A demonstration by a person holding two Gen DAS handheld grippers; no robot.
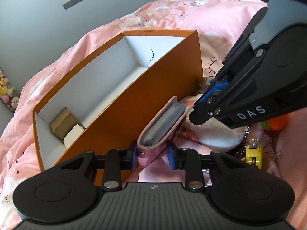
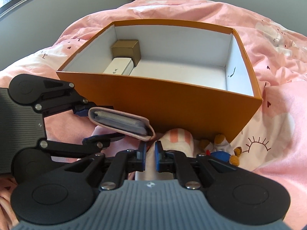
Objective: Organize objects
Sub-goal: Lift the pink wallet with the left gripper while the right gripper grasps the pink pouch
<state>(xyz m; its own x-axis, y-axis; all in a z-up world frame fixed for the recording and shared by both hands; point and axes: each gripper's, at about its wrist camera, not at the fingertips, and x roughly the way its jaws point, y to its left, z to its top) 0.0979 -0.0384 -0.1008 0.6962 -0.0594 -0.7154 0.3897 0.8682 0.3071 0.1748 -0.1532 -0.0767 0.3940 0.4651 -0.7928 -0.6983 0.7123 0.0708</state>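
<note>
An open orange box (image 1: 122,103) (image 2: 172,99) with a white inside sits on the pink bed. In it lie a brown carton (image 2: 125,50) (image 1: 61,121) and a white case (image 2: 119,68) (image 1: 73,135). My left gripper (image 1: 153,153) (image 2: 94,124) is shut on a pink card wallet (image 1: 163,122) (image 2: 120,123) and holds it beside the box's near wall. My right gripper (image 2: 150,152) (image 1: 199,111) is nearly closed over a white and pink plush (image 2: 178,139) (image 1: 216,132), with nothing clearly gripped.
A small bear doll (image 2: 220,147) lies at the box's near corner. A yellow tape measure (image 1: 254,152) and an orange plush (image 1: 274,124) lie on the pink quilt (image 2: 278,115) to the right. Plush toys (image 1: 7,94) sit by the wall.
</note>
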